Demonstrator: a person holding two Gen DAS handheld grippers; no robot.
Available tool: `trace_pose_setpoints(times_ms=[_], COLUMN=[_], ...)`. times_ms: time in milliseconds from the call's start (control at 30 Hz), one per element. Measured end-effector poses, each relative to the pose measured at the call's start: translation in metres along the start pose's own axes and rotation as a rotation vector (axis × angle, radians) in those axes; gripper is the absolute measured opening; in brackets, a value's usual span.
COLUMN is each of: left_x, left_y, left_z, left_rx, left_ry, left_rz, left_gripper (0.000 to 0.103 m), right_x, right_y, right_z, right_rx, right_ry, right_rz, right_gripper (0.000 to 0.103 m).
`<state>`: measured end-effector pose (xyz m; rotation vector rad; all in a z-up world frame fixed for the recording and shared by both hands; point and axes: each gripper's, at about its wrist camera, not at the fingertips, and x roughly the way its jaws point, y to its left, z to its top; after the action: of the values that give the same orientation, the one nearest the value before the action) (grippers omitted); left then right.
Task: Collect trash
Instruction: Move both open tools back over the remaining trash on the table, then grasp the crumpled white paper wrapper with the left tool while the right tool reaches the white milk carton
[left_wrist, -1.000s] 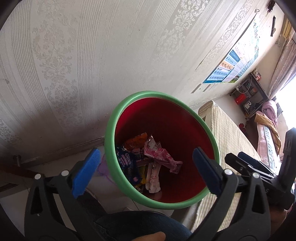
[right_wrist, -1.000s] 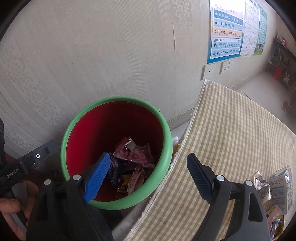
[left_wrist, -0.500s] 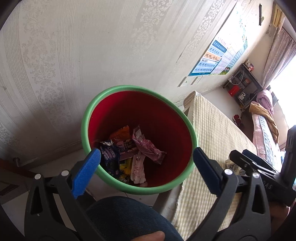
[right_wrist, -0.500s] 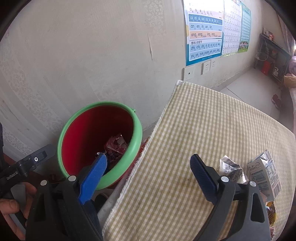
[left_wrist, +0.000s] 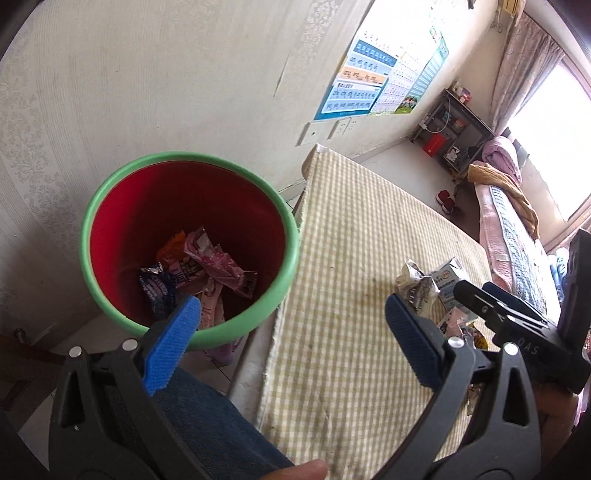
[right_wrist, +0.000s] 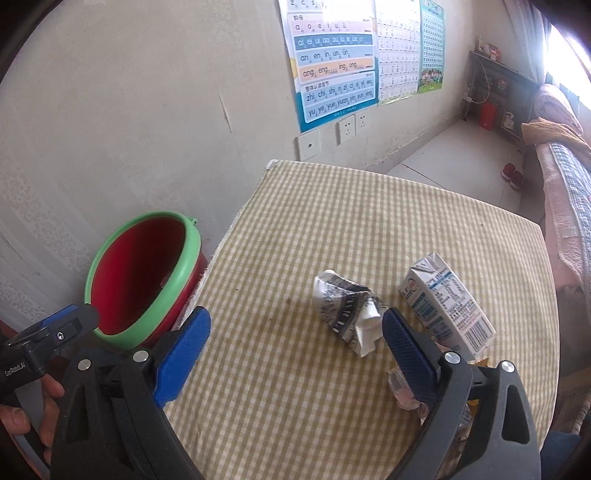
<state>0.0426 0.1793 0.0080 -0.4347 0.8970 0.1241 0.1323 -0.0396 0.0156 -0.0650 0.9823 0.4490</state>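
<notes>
Both tools were black plastic clamp frames with triangular cut-outs and silver rivets at the joints. The left gripper (left_wrist: 291, 325) and the right gripper (right_wrist: 295, 336) each carried two ribbed blue pads (right_wrist: 183, 356) on the inner finger faces. White lettering marked the black bodies. Behind the left tool, the person wore blue denim (left_wrist: 207, 424).

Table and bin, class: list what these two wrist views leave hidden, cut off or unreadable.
- Trash under the milk carton: in the right wrist view the right gripper covers most of it.
- Bin contents: hidden by its own tilted rim in that view; the left wrist view shows wrappers, their print too small to read.
- Crumpled carton: partly behind the left gripper.
</notes>
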Motion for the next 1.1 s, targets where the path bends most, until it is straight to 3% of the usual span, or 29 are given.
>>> trace_pose_setpoints(times_ms=[633, 1100], left_x=[0.011, 0.047], left_y=[-0.083, -0.117], left_z=[-0.012, -0.02], left_rx=[0.148, 0.199], left_ry=[0.039, 0.107], left_rz=[-0.061, -0.09], left_gripper=[0.097, 0.097], right_x=[-0.042, -0.03], right_y=[-0.104, -0.135], right_z=[-0.034, -0.038], right_rx=[0.144, 0.178], right_ry=[-0.034, -0.002], right_rz=[-0.106, -0.127], right_gripper=[0.091, 0.091])
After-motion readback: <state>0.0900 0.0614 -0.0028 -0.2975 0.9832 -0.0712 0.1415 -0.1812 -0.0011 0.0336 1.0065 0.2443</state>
